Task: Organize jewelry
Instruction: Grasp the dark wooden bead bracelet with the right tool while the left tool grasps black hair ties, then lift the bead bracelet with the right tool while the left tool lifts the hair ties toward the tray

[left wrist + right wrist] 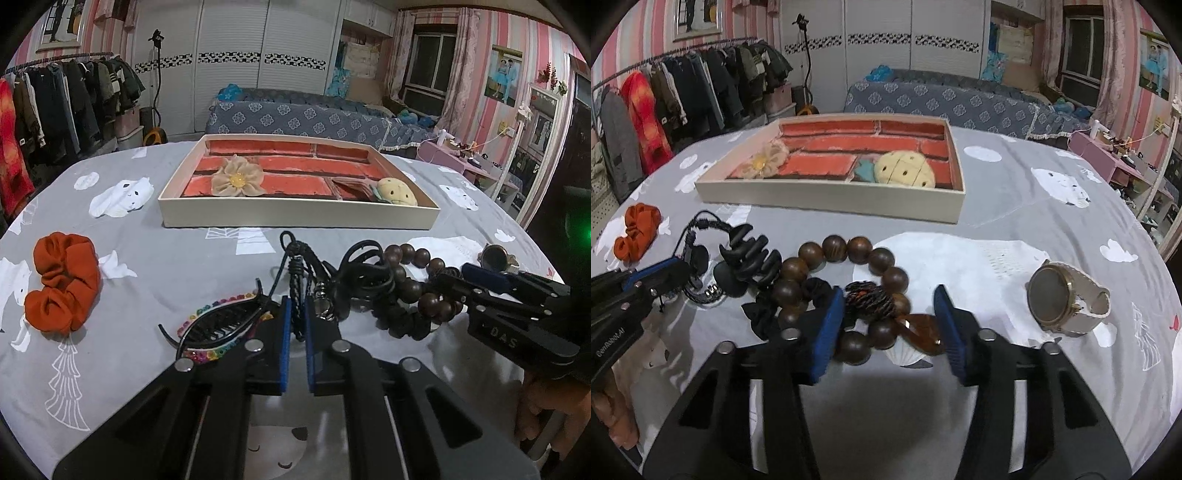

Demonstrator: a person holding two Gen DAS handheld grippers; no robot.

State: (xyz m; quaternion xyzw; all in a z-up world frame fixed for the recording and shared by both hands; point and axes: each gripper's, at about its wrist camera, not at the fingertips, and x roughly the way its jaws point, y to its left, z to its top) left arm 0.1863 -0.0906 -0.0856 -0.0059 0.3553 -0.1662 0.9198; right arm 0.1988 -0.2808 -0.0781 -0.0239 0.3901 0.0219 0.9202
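Observation:
My left gripper [297, 314] is shut on a black braided cord bracelet [297, 280] that lies on the grey bedspread. My right gripper [890, 310] is open, its blue pads [829, 325] on either side of a dark wooden bead bracelet [849, 247] and a brown teardrop hair clip [919, 332]. The bead bracelet also shows in the left wrist view [410, 284]. The cream tray [295, 216] with red compartments holds a beige fabric flower [238, 179] and a yellow plush clip [397, 192].
An orange scrunchie [62, 280] lies at the left, a rainbow-edged black hair clip [221, 325] beside my left gripper. A black claw clip [750, 254] and a white-strapped watch [1067, 302] flank the beads. A bed and a clothes rack stand behind.

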